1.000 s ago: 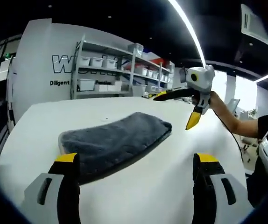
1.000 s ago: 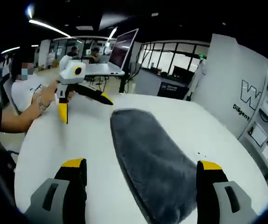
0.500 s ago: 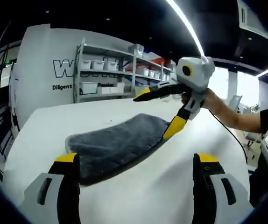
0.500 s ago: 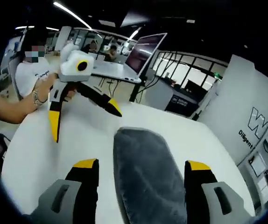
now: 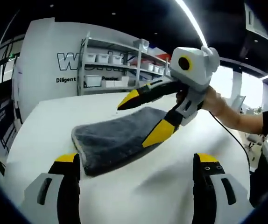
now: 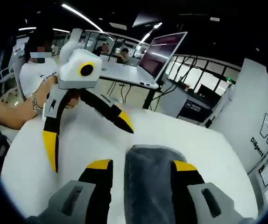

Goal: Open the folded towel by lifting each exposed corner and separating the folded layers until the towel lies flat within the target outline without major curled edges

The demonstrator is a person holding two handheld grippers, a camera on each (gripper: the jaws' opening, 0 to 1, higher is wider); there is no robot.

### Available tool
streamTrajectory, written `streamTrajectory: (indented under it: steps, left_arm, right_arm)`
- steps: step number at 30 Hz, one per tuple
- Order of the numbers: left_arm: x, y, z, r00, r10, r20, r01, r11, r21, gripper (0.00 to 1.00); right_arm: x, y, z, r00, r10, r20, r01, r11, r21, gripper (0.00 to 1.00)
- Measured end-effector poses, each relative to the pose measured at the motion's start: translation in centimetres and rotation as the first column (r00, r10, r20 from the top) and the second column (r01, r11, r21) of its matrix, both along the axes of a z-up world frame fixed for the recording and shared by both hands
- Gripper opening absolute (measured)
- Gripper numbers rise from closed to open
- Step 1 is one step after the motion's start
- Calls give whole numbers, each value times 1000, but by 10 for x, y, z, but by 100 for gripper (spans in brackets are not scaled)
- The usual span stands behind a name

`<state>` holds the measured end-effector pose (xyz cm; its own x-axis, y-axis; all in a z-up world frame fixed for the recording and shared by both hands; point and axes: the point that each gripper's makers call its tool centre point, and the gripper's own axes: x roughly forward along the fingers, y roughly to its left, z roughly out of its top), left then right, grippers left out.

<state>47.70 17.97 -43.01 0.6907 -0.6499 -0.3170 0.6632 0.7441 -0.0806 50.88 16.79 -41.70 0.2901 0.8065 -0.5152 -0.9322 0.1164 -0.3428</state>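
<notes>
Nearest in the left gripper view, the left gripper [image 5: 136,175] has its jaws wide apart over bare white bench [image 5: 138,196], gripping nothing, a little short of the near end of the towel [image 5: 117,137]. That towel is a dark grey pile cloth, and to judge by its thick doubled edge along the near side it is folded over, lying flat on the bench top toward its middle; nothing has been opened out yet, so by my reading the whole unfolding is left to do, and no target outline can be made out on the white surface. Its long axis runs from the left gripper's side away toward the far right of that view, where the rounded far end sits beneath the right gripper [image 5: 136,114]. In the right gripper view the same towel [image 6: 148,184] stretches straight away from the camera between the right gripper's [image 6: 141,165] own jaws, which stand apart on either side of the cloth's near end and have not closed on it, though whether they touch the pile I cannot tell. Beyond lies the left gripper [image 6: 89,147], held in a person's hand [image 6: 43,93].
</notes>
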Motion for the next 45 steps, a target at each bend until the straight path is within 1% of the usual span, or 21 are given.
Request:
streamTrajectory:
  steps: [1,2,4,6,9,11,13,15,17,18,21,23,25,27,29,30,35,36,38,45]
  left_arm:
    - [1,1,0,1000,4,0,-4,1000,4,99]
    - [1,2,0,1000,8,0,-8,1000,5,99]
    - [2,3,-2,1000,11,-4,-11,1000,8,99]
    - [2,4,-4,1000,19,-9,-19,1000,22,99]
    - [4,5,-7,1000,30,-11,-29,999,41,99]
    - [5,6,-10,999,26,-20,-25,998,53,99]
    - [6,6,-11,999,26,-27,-24,998,58,99]
    - [6,5,-11,999,25,-24,-24,998,59,99]
    - [7,5,-10,1000,21,-23,-20,998,55,99]
    - [6,3,-9,1000,10,-14,-10,998,61,99]
    - [4,-2,-10,1000,-5,-9,5,997,80,99]
    - [3,-4,-12,1000,-11,-14,12,996,90,99]
    - [2,-4,-15,1000,-12,-23,14,995,98,99]
    - [2,-4,-16,1000,-11,-26,13,995,99,99]
    - [2,-3,-17,1000,-10,-28,13,994,104,99]
    - [3,-2,-17,1000,-10,-29,13,994,111,99]
    - [4,-1,-17,1000,-6,-30,9,994,112,99]
    - [4,0,-17,1000,-6,-31,9,994,112,99]
    - [5,1,-17,999,-2,-33,5,994,111,99]
    - [5,1,-16,1000,-1,-31,4,994,106,99]
  right_arm:
    - [1,3,-4,1000,-1,-4,1,1000,-6,50]
    - [2,5,-6,1000,-1,-6,1,1000,-12,49]
    - [4,8,-12,1000,0,-12,0,1000,-26,46]
    - [4,14,-16,1000,9,-23,-10,999,-32,38]
    - [8,20,-23,1000,7,-30,-9,999,-44,39]
    - [11,24,-34,1000,5,-30,-7,998,-66,38]
    - [13,26,-45,999,3,-43,-6,996,-88,38]
    - [14,28,-52,999,0,-47,-5,995,-98,35]
    - [20,28,-57,999,-21,-40,16,994,-109,35]
    - [23,29,-58,999,-33,-28,30,994,-102,32]
    - [25,31,-62,999,-33,-28,30,994,-101,23]
    - [26,31,-65,999,-33,-26,30,994,-106,21]
    - [26,31,-70,999,-30,-19,27,992,-121,15]
    - [25,31,-70,999,-27,-21,24,992,-122,8]
    - [24,32,-66,1000,1,1,-1,994,-111,6]
    - [24,31,-65,1000,2,1,-2,994,-111,5]
    - [23,29,-59,999,-3,-55,-1,998,-61,4]
    - [23,29,-59,998,-3,-58,0,998,-59,4]
    - [22,28,-60,995,-6,-99,2,999,-37,4]
    - [22,27,-55,987,-14,-158,17,1000,14,5]
